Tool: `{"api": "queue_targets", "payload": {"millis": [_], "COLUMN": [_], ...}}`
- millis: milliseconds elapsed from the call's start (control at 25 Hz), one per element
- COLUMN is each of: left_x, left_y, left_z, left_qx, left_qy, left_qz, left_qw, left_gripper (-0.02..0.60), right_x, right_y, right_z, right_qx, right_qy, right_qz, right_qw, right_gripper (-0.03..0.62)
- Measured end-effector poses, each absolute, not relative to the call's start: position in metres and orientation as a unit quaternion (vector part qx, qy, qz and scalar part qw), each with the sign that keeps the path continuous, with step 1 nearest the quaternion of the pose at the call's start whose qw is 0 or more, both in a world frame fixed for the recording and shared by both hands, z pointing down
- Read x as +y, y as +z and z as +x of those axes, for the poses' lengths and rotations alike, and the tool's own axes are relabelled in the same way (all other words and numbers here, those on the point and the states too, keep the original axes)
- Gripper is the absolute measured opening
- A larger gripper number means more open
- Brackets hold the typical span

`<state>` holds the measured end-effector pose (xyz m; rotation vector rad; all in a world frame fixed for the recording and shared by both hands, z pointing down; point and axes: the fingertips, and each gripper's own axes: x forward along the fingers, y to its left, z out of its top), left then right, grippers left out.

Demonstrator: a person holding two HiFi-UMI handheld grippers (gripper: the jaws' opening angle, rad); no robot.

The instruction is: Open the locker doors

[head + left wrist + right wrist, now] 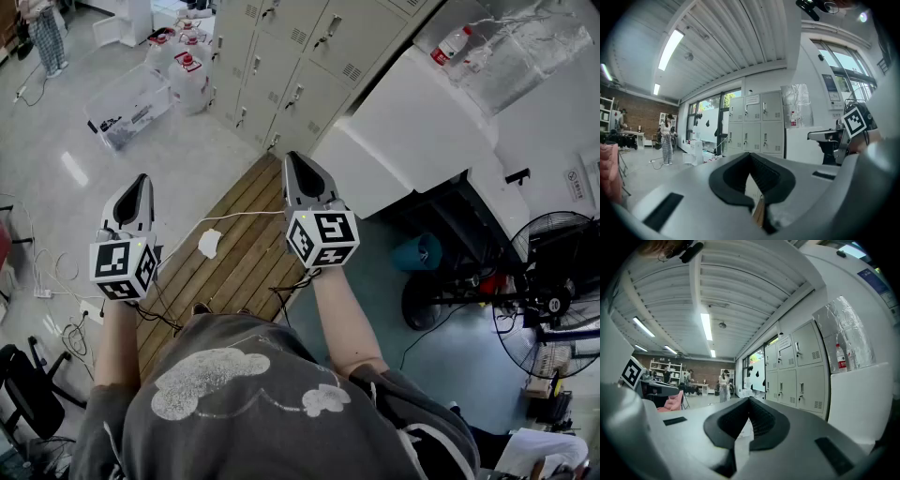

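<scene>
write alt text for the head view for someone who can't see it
Seen from above, a person holds the left gripper and right gripper out in front, both shut and empty. A wooden floor panel leads to grey lockers ahead, visible doors closed.

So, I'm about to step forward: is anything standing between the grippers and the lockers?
Nothing visible does. Only the wooden platform, with a white scrap on it, lies between the left gripper, the right gripper and the closed lockers.
</scene>
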<state>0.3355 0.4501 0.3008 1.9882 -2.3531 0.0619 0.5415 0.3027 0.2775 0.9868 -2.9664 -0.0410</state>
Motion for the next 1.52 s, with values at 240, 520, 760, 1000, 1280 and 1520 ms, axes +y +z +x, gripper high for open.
{"api": "queue_targets", "payload": {"millis": [240,520,760,1000,1280,1520], "left_x": [0.453,0.455,0.465,0.474,0.47,0.433], "left_y": [0.31,0.321,0.328,0.318,0.33,0.332], "left_z": [0.334,0.323,0.307,0.272,0.246,0.222], "left_qx": [-0.763,-0.763,-0.761,-0.76,-0.759,-0.758], "left_qy": [0.021,0.023,0.019,0.015,0.013,0.029], "left_qz": [0.645,0.643,0.646,0.649,0.649,0.65], "left_qw": [0.043,0.055,0.062,0.037,0.051,0.045], "left_gripper": [0.008,0.008,0.008,0.008,0.008,0.009], "right_x": [0.303,0.302,0.3,0.3,0.288,0.234], "right_y": [0.286,0.302,0.301,0.288,0.296,0.306], "right_z": [0.541,0.534,0.522,0.503,0.474,0.451], "right_qx": [-0.948,-0.946,-0.94,-0.93,-0.937,-0.932], "right_qy": [-0.001,0.011,0.013,-0.008,0.012,0.037], "right_qz": [0.318,0.324,0.34,0.367,0.348,0.357], "right_qw": [0.012,0.025,0.018,-0.034,-0.038,-0.045], "right_gripper": [0.028,0.028,0.028,0.032,0.262,0.321]}}
